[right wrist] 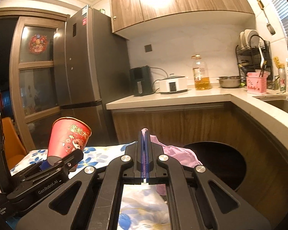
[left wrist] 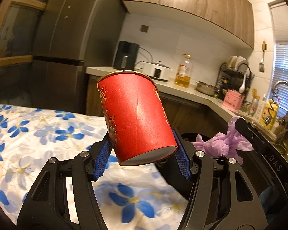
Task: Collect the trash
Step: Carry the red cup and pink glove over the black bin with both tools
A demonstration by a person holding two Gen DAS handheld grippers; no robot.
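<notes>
A red paper cup with gold print hangs tilted above the floral tablecloth, and my left gripper is shut on its lower part, a blue pad on each side. The right wrist view shows the same cup at the left, in the left gripper. My right gripper is shut on a crumpled piece of thin purple plastic, which spills out to the right of its fingers. From the left wrist camera that plastic hangs from the right gripper over a round black bin.
The black bin stands on the floor between the table with the blue-flowered cloth and the L-shaped kitchen counter. On the counter are an oil bottle, cooker, metal bowl and dish rack. A grey fridge stands at the back left.
</notes>
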